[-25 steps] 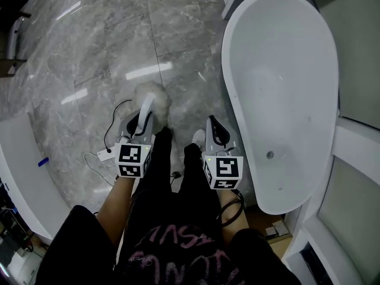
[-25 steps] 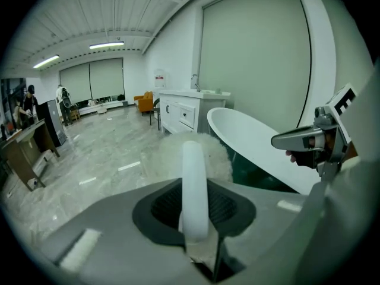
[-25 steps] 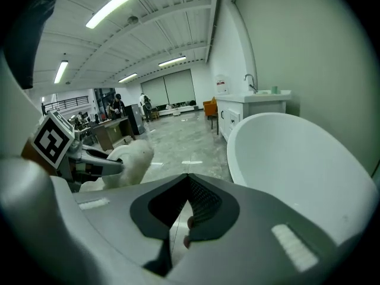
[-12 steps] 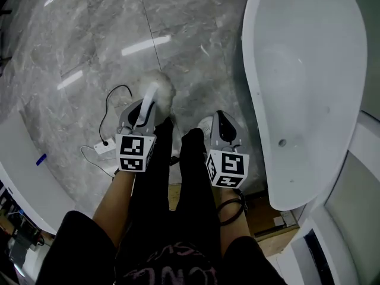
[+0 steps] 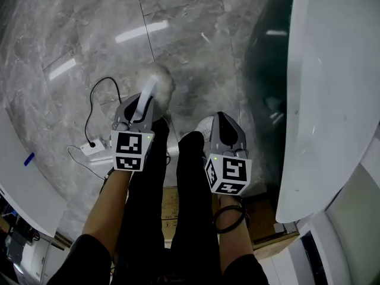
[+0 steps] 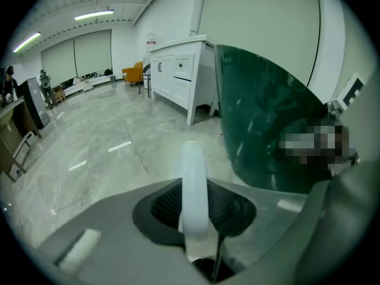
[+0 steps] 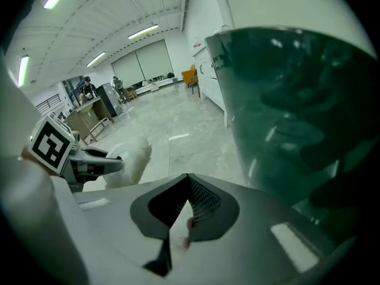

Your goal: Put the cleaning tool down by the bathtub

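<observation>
The cleaning tool has a white handle (image 5: 144,103) and a fluffy white head (image 5: 157,83) that hangs over the grey marble floor. My left gripper (image 5: 138,116) is shut on the handle (image 6: 193,186), which sticks out straight ahead between the jaws. My right gripper (image 5: 225,130) is shut with nothing in it, its tips meeting (image 7: 188,180). The bathtub (image 5: 332,100) fills the right side, white inside with a dark green outer wall (image 5: 267,76), close to the right gripper. From the right gripper view the fluffy head (image 7: 132,156) and the left gripper (image 7: 89,164) show at the left.
A black cable and a white plug block (image 5: 94,148) lie on the floor left of the person's legs (image 5: 178,183). A white curved ledge (image 5: 24,183) runs along the left. A wooden board (image 5: 172,203) lies under the feet. A white cabinet (image 6: 178,70) stands beyond the tub.
The person has stepped closer to the tub, whose dark outer wall now shows at the right. Both grippers keep their hold and their place in front of the body.
</observation>
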The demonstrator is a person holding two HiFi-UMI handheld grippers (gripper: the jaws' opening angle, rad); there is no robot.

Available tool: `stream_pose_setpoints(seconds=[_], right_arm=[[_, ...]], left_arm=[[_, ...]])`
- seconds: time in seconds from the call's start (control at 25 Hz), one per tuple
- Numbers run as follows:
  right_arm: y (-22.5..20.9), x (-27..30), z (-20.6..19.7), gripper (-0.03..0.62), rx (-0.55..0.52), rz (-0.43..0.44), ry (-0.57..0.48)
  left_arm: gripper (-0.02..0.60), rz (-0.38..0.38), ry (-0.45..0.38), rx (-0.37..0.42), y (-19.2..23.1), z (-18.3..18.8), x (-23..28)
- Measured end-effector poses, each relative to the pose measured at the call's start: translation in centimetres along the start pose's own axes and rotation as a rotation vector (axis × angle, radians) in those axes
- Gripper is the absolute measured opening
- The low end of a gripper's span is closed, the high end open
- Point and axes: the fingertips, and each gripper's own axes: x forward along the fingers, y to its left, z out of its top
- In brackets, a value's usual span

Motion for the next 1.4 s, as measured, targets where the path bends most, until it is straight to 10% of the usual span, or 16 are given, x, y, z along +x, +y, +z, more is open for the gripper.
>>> stream_pose_setpoints(seconds=[1.4], right_arm=[[-7.6, 23.5, -16.4, 0.014, 0.006, -0.011, 0.115]], left_arm=[[0.078, -0.081, 0.044, 0.024, 1.5, -15.7, 29.4]])
